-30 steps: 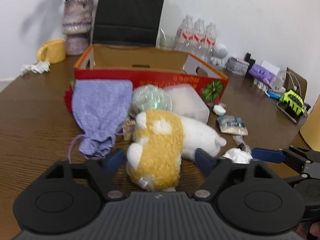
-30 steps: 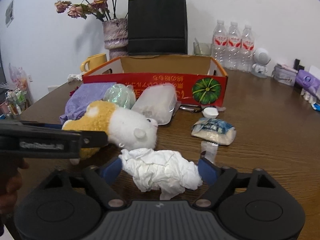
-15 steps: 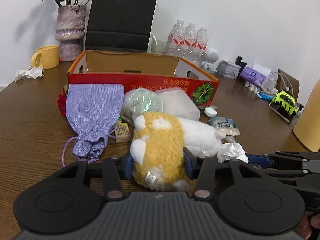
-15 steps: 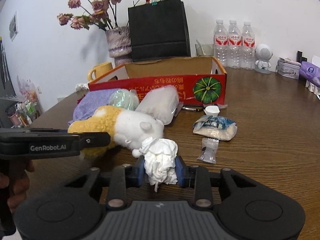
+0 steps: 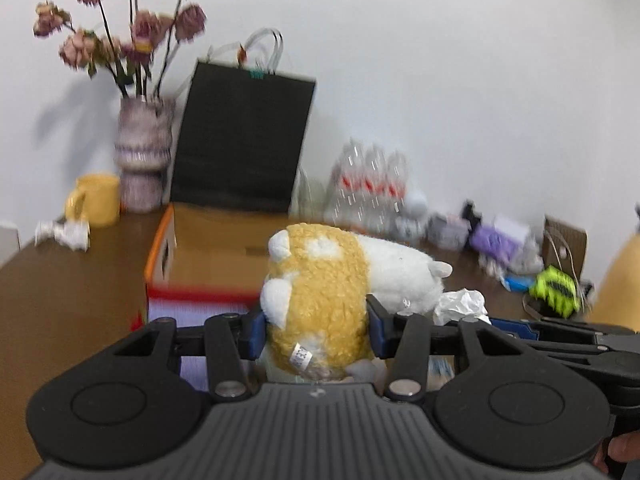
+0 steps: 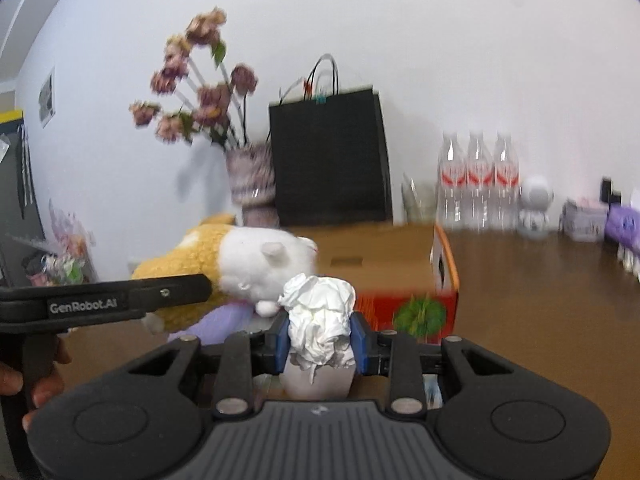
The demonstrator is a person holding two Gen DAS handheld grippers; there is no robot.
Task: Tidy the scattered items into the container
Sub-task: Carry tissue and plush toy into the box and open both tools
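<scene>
My left gripper (image 5: 316, 332) is shut on a yellow and white plush toy (image 5: 320, 292) and holds it up in the air in front of the red cardboard box (image 5: 200, 240). My right gripper (image 6: 320, 338) is shut on a crumpled white tissue (image 6: 320, 320), also lifted. The plush toy (image 6: 240, 264) and the box (image 6: 400, 264) show in the right wrist view, with the left gripper's body at the left. The tissue (image 5: 460, 304) shows right of the plush in the left wrist view.
A purple knit pouch (image 6: 216, 320) lies below the plush. A black paper bag (image 5: 244, 140), a vase of dried flowers (image 5: 140, 160), a yellow mug (image 5: 96, 200) and water bottles (image 6: 476, 180) stand behind the box. Small items (image 5: 500, 240) crowd the right side.
Both grippers closed on their items, then rose: the plush and the tissue left the table and now hang level with the box's rim. The views are blurred by motion.
</scene>
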